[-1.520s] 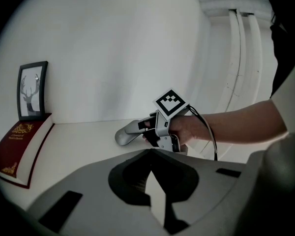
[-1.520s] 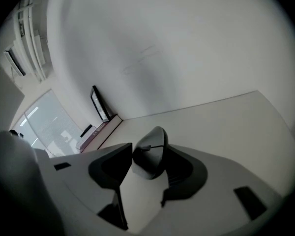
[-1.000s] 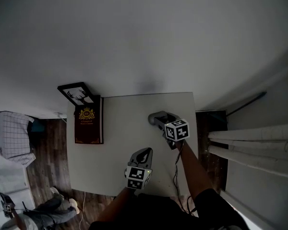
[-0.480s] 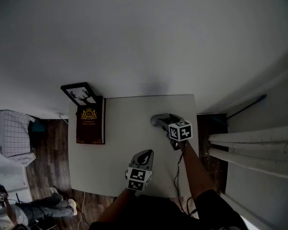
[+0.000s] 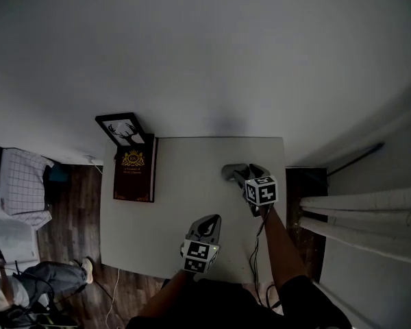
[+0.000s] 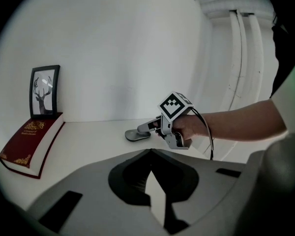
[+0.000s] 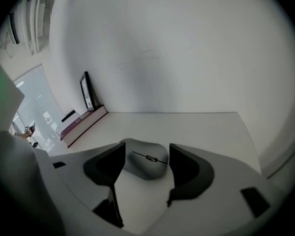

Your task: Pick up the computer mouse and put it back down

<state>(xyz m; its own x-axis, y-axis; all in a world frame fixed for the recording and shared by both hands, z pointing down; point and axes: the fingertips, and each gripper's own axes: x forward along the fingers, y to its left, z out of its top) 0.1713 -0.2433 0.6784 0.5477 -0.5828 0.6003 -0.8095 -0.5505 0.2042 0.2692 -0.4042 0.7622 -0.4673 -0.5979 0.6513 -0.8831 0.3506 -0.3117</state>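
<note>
At the left edge of the white bench point(image 5: 178, 204) a framed deer picture point(image 5: 125, 130) stands by the wall, just behind a dark red book point(image 5: 134, 177) that lies flat. Near the front edge the left gripper point(image 5: 209, 219) is held over the bench with its fingers together and nothing between them. Farther right and back, the grey computer mouse point(image 7: 146, 163) rests on the bench between the fingers of the right gripper point(image 5: 245, 173), which have just been opening and stand apart on either side of it, not clamped
</note>
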